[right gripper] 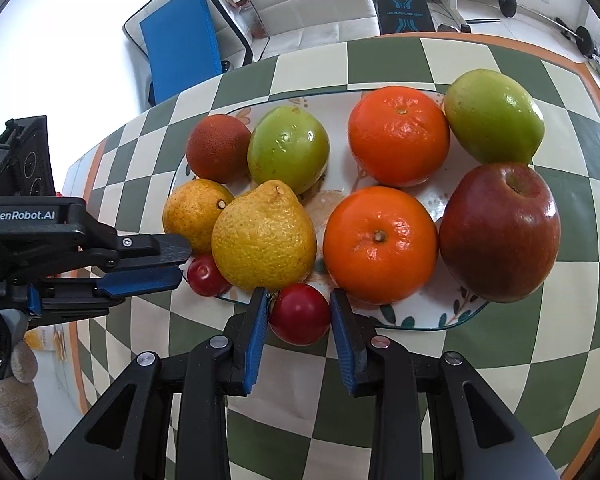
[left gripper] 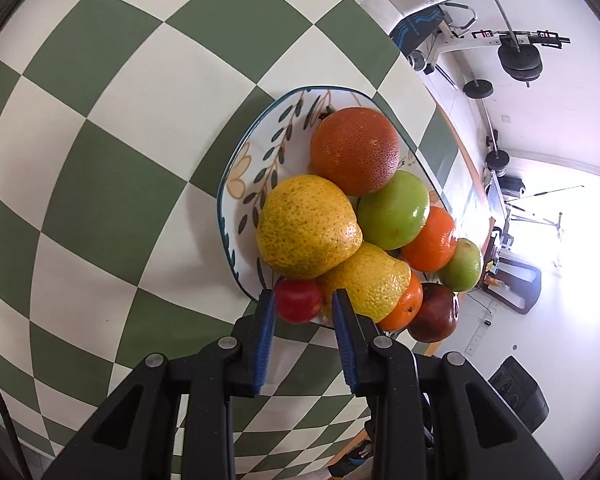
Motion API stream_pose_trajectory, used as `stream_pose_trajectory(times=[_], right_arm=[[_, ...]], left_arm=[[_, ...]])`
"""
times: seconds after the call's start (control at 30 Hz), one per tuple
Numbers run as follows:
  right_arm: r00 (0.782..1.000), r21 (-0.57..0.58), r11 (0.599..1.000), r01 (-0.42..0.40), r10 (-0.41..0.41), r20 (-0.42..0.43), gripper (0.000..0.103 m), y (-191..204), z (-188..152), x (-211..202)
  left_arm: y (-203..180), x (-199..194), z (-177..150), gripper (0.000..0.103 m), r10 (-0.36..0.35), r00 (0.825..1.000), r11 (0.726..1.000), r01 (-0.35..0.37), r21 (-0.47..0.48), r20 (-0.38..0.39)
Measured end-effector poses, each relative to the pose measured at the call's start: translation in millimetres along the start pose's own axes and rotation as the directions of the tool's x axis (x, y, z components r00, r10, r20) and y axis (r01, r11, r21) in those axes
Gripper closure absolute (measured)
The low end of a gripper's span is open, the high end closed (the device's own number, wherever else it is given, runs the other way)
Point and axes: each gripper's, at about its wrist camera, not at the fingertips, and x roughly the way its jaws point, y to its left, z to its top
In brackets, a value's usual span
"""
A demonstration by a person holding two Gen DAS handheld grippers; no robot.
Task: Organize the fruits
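2 small red fruits [right gripper: 299,314] sit between tools beside crowded plate [right gripper: 420,312].

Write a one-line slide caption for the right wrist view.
Right gripper brackets a small red fruit at the fruit-filled plate.

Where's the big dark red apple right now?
In the right wrist view, the dark red apple sits at the right end of the plate, below a green fruit and beside an orange.

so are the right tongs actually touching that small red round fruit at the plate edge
Cannot tell. In the right wrist view the right tongs bracket the small red round fruit, its sides meeting both blue pads, but no plain contact or gap shows.
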Motion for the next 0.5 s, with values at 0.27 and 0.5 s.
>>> stream_pose_trajectory(times=[0.27, 0.5], right_arm=[[0.998, 0.006, 0.999, 0.033, -0.033, 0.054, 0.045, 0, -6, -23], [0.982, 0.021, 0.991, 0.135, -0.137, 0.132, 0.014, -9, -14, -66]], left_arm=[[-14, -11, -7, 0.075, 0.117, 0.992, 0.99, -0.12, 0.08, 0.042], [-42, -18, -40, 0.052, 0.325, 0.928, 0.888, -0.366, 0.279, 0.182]])
